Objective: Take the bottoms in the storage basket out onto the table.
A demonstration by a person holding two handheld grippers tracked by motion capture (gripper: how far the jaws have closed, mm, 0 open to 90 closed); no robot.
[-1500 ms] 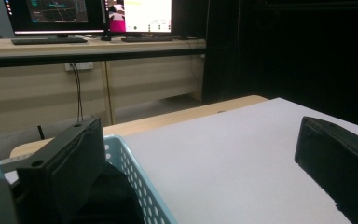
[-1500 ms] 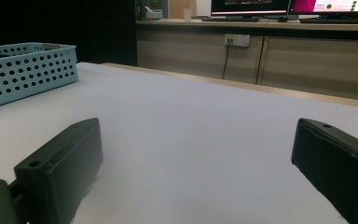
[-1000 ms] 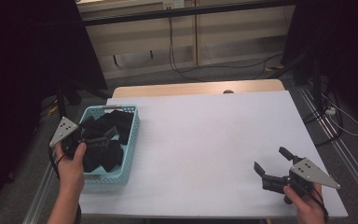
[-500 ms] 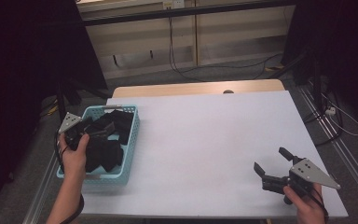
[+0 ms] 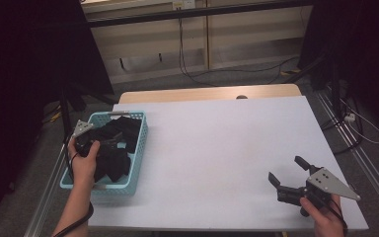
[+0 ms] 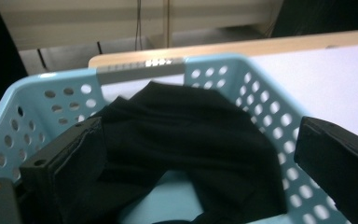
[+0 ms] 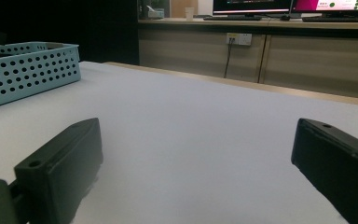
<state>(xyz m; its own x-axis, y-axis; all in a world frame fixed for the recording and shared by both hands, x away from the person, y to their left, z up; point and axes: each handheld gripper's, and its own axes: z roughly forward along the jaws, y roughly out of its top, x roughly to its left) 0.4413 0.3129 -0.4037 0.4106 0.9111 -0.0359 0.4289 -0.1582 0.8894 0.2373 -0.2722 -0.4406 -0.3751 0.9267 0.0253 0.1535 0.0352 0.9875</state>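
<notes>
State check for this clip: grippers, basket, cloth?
Left gripper: open, jaws down in the basket on either side of the black cloth.
Right gripper: open, holding nothing, low over the white table.
Basket: upright, holding cloth.
Black cloth: crumpled, lying in the basket.

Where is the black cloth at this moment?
In the high view, the black cloth lies inside the light blue basket at the table's left edge, under the open left gripper.
</notes>
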